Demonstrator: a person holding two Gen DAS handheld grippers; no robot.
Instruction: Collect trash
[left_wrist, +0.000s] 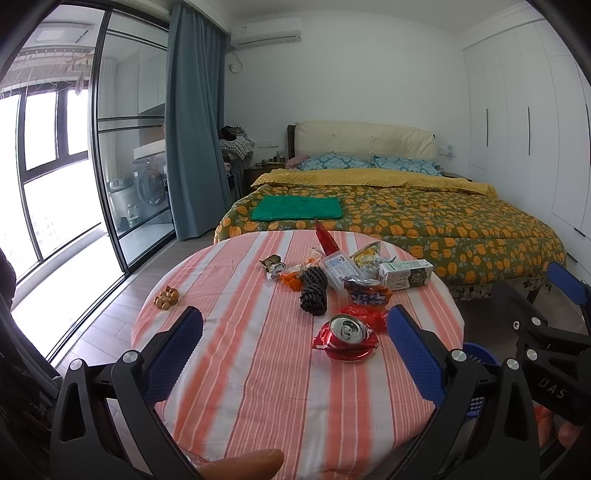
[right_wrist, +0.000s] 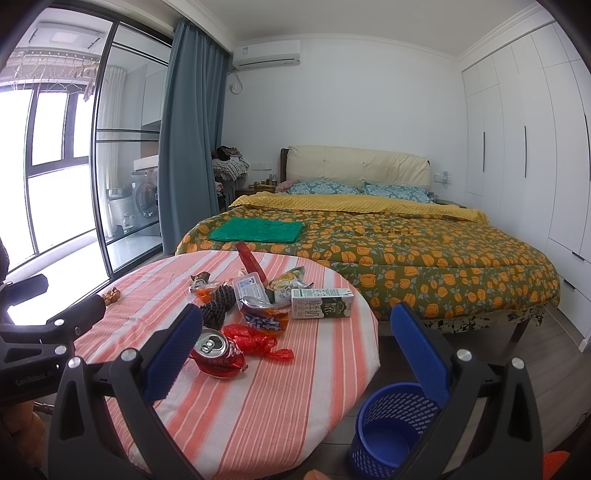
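Both wrist views low over the round table (left_wrist: 258, 387), facing the bed (right_wrist: 424, 258), right view further right.

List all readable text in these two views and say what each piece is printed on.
"DAS": right gripper's black body, seen from the left wrist.
"GenRobot.AI": left gripper's body, seen from the right wrist.
"纯牛奶": milk carton.
Blue-and-orange snack bag, clear box label, air conditioner sticker: too blurred.

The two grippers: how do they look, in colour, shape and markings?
The left gripper and the right gripper match: black angular plastic frames with silver screws and blue, dotted rubber pads. White lettering marks the bodies: "GenRobot.AI" on the left, "DAS" on the right.
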